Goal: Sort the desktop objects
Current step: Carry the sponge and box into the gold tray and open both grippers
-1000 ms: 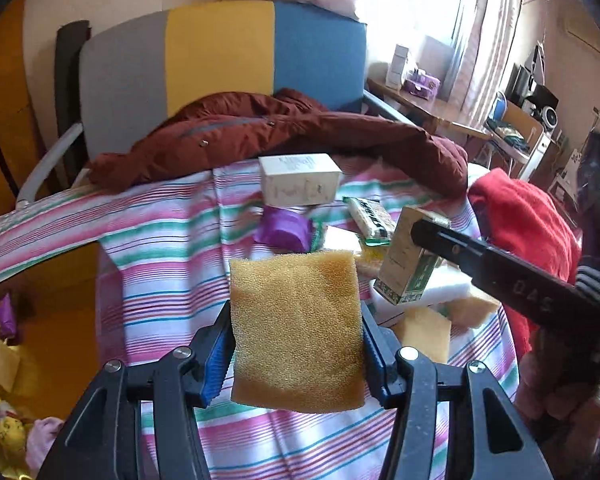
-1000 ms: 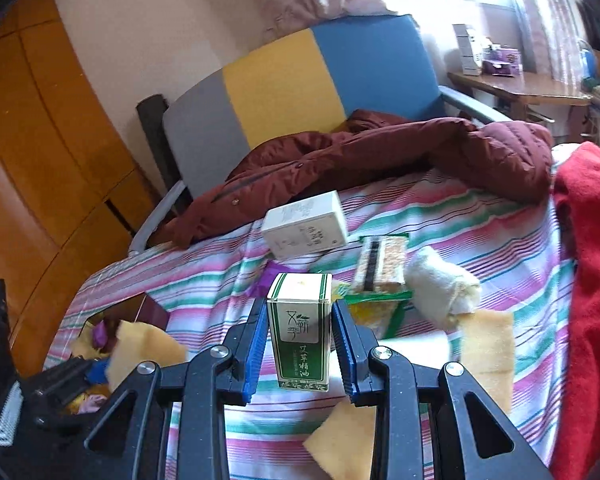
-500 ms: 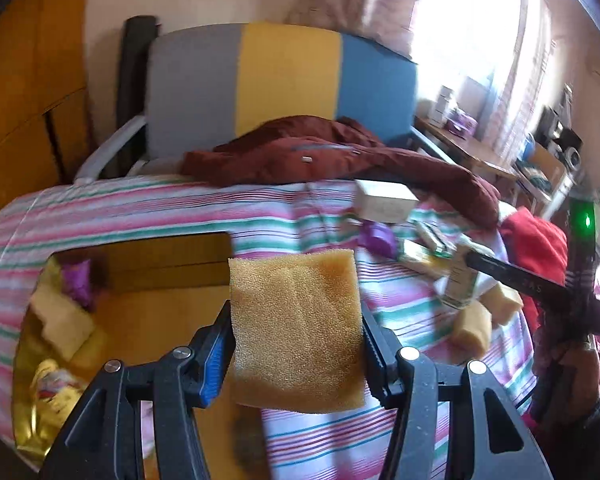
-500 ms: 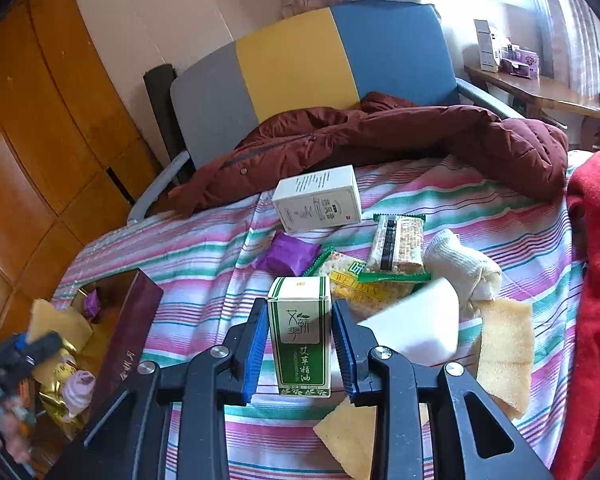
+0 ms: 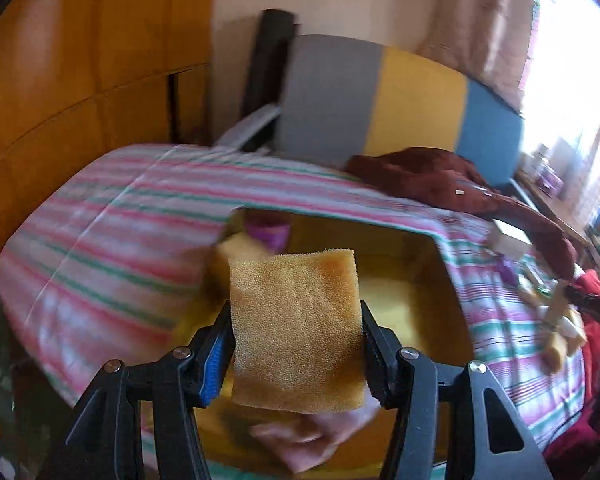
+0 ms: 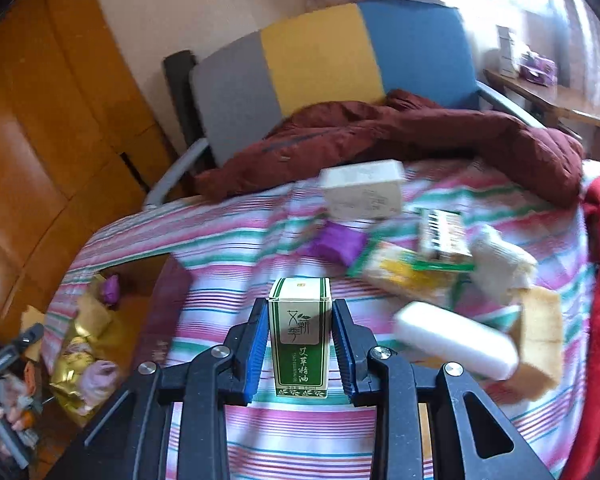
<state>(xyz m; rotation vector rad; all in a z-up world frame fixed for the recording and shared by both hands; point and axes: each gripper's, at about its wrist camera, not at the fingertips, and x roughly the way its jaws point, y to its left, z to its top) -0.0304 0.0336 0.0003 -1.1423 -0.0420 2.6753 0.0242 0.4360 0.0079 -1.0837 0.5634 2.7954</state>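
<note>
At twelve o'clock I'm facing a grey-yellow-blue chair (image 6: 324, 60); daylight is pouring from a window (image 5: 568, 80) at two.

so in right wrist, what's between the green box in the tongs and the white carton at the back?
Right wrist view: striped cloth and a purple packet just right of the line from green box to white carton.

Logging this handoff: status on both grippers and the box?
Left gripper shut on yellow sponge, above open box. Right gripper shut on green carton, over striped cloth. Nothing blocking.
</note>
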